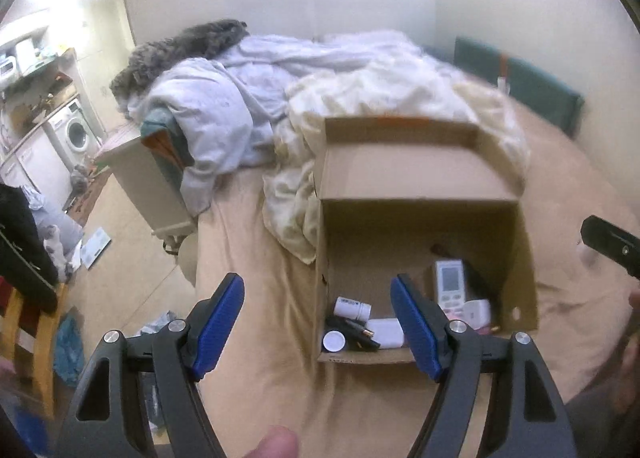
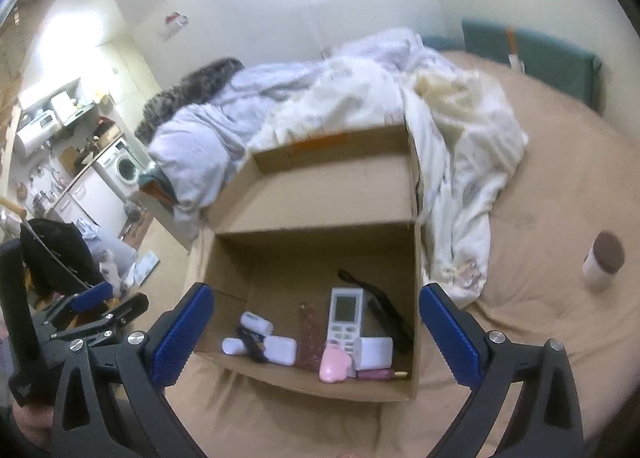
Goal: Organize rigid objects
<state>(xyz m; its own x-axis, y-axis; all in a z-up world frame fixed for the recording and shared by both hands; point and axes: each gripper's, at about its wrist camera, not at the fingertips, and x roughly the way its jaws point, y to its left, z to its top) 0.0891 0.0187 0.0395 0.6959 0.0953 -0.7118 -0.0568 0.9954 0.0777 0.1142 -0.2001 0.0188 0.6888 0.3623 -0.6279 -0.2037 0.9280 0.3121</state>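
Note:
An open cardboard box (image 1: pixel 400 234) (image 2: pixel 312 258) stands on the tan bed. Inside lie a white remote (image 1: pixel 450 282) (image 2: pixel 345 318), a white pill bottle (image 1: pixel 352 308) (image 2: pixel 256 322), a white charger (image 2: pixel 280 350), a pink case (image 2: pixel 334 366), a black strap-like item (image 2: pixel 390 318) and other small things. My left gripper (image 1: pixel 318 286) hangs open above the box's near left corner, nothing between its fingers. My right gripper (image 2: pixel 317 292) is wide open over the box's front, also empty. A white cup with a brown lid (image 2: pixel 604 258) stands on the sheet to the right.
Rumpled white and pale blue bedding (image 1: pixel 280 98) (image 2: pixel 460 138) lies behind and beside the box. A bedside cabinet (image 1: pixel 152 178) stands left of the bed, a washing machine (image 1: pixel 76 134) farther back. A chair with dark clothes (image 1: pixel 24 258) and floor clutter are at left.

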